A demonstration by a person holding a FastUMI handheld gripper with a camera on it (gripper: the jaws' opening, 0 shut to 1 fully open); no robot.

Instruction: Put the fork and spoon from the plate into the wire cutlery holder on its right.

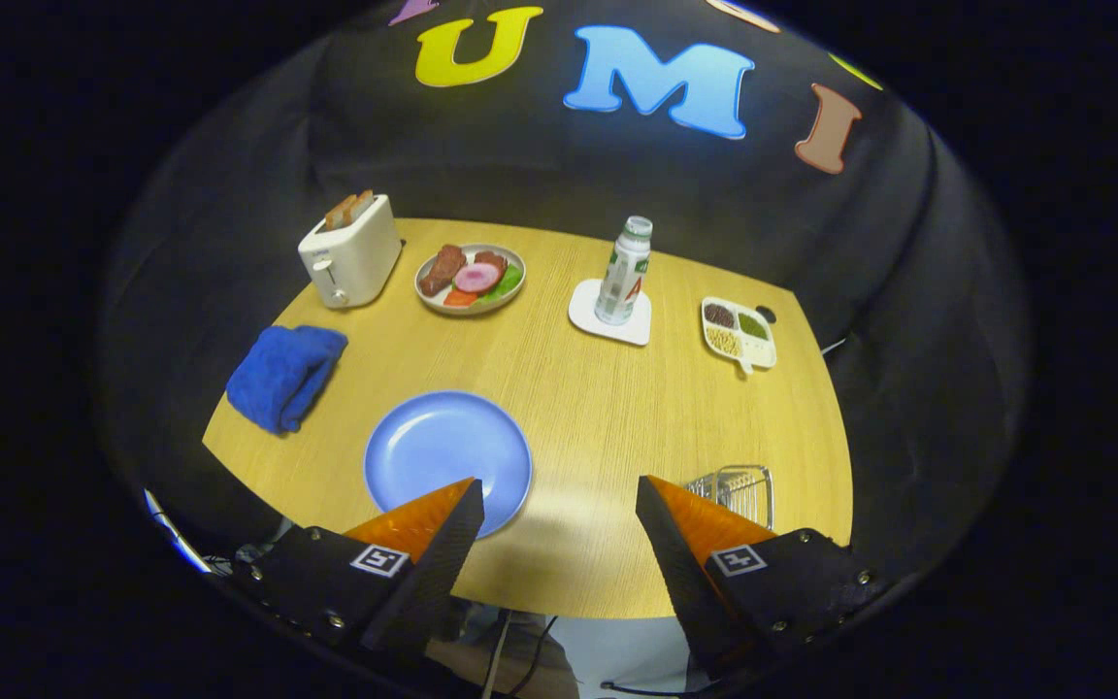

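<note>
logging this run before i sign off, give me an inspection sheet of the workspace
surface: wooden table, bare between the fingers.
job's things: blue plate shows no fork or spoon on its visible part; wire cutlery holder to its right, contents cannot be told.
clutter: toaster with bread, food plate, bottle on a white coaster, divided tray, blue cloth.
grippers: gripper open, holding nothing, above the near table edge.
cables: cables below the near edge.
surroundings: black cloth wall.
</note>
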